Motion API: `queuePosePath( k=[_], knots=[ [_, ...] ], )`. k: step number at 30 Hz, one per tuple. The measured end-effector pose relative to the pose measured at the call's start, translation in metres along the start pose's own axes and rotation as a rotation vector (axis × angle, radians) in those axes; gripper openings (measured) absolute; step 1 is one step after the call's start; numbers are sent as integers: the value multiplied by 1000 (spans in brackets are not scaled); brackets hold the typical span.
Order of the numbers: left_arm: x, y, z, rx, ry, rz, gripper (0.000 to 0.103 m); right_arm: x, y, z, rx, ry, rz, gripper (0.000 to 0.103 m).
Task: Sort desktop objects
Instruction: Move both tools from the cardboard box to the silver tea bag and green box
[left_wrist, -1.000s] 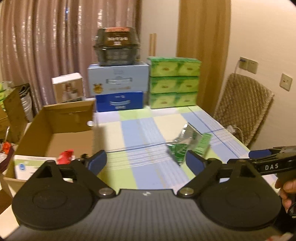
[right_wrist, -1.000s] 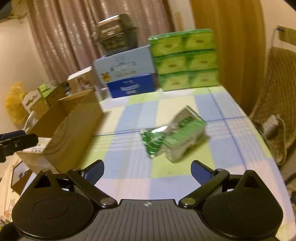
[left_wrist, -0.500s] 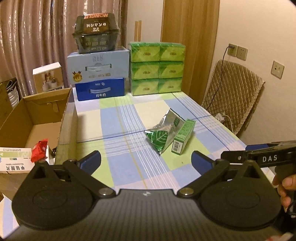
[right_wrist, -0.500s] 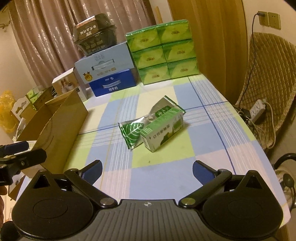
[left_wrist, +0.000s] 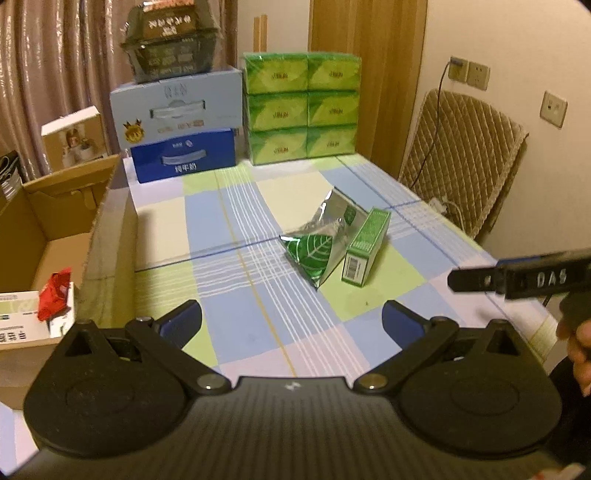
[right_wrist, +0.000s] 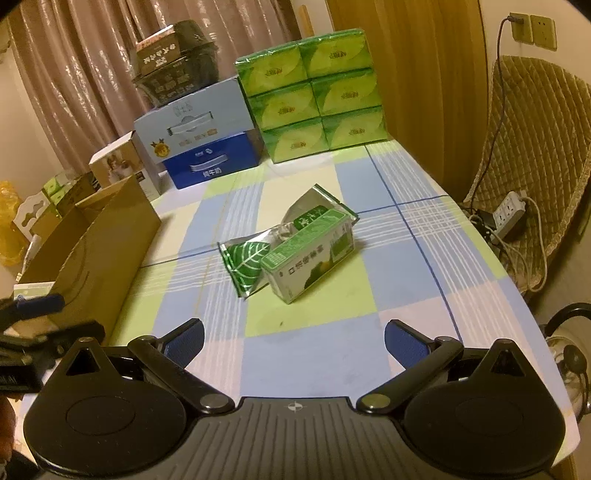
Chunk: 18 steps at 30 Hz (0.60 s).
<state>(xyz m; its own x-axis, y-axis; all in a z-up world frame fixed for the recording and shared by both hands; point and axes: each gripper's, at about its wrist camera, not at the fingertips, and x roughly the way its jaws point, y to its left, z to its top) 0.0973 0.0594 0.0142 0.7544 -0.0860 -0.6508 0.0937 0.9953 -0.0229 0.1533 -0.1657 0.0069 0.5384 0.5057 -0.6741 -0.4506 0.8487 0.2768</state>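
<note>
Both claws apart, empty: left gripper (left_wrist: 291, 321), right gripper (right_wrist: 293, 338); box (right_wrist: 308, 264) leans on pouch (right_wrist: 245, 260); take box first w/ right, across narrow sides; then cardboard box (left_wrist: 44, 229).

The left gripper (left_wrist: 291, 325) is wide open over the checked table (left_wrist: 236, 325), with nothing in it. A green leaf bag (left_wrist: 314, 254) touches a small green box (left_wrist: 365, 247). A cardboard box (left_wrist: 55, 229) sits on the left.
</note>
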Motion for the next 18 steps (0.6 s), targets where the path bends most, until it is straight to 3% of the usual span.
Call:
queuePosePath(
  k=[15,18],
  knots=[
    [80,20,-11,1,35,-4,102,91,0,39,-8,8,20,100],
    [89,22,-13,13,41,-7,102,111,4,44,-10,18,35,95]
  ],
)
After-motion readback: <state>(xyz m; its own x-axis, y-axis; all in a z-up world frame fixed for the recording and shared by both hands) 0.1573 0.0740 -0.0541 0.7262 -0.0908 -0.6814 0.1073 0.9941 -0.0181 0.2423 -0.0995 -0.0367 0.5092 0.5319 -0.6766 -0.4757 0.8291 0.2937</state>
